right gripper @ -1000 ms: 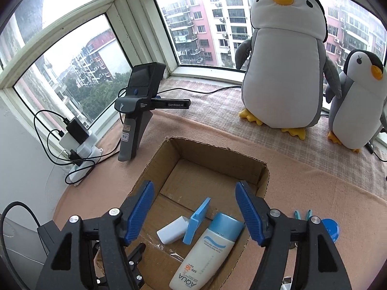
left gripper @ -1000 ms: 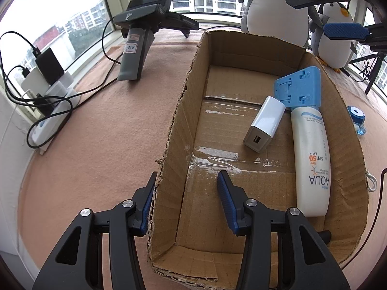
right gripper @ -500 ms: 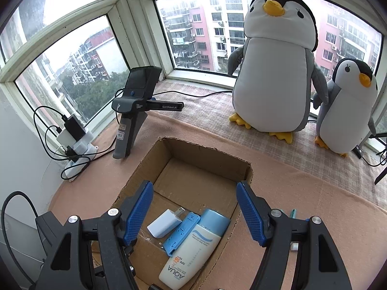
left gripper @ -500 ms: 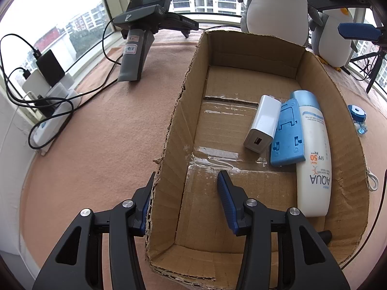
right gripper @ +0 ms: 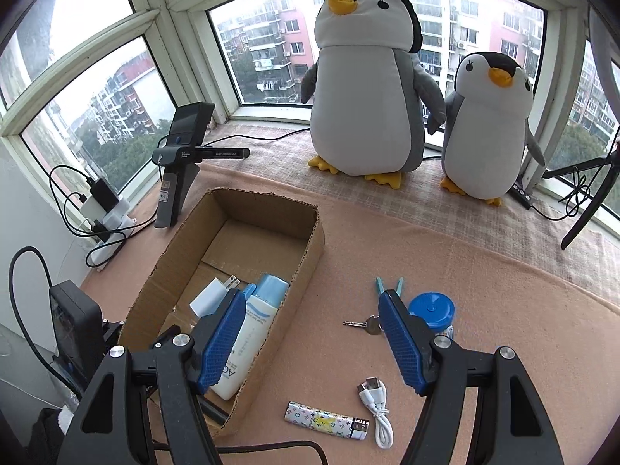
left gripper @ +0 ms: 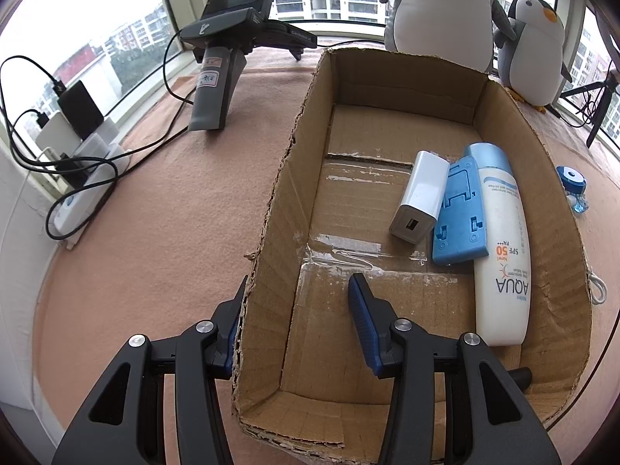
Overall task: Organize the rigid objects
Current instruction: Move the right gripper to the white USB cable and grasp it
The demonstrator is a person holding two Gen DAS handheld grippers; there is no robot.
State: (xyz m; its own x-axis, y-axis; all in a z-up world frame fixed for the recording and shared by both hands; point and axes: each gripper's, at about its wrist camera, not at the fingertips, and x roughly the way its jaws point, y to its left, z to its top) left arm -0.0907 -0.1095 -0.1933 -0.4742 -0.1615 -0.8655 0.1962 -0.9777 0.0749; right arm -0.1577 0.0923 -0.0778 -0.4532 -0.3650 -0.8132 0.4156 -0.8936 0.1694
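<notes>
The left gripper (left gripper: 296, 319) straddles the cardboard box's (left gripper: 515, 116) near-left wall, jaws spread, clamping nothing. The right gripper (right gripper: 312, 339) hangs wide open and empty above the table — the blue stand (left gripper: 459, 213) lies flat inside the box, between the white charger (left gripper: 420, 195) and the sunscreen bottle (left gripper: 502, 263).

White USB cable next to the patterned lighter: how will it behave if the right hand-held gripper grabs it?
The white USB cable is probably floppy: it lies in loose curves, so the free end would dangle. It looks thin and light, so open fingers may nudge it across the cloth instead of pinching it. The connector end looks like the only stiff part, so that is likely the firmest place to grip.
</notes>
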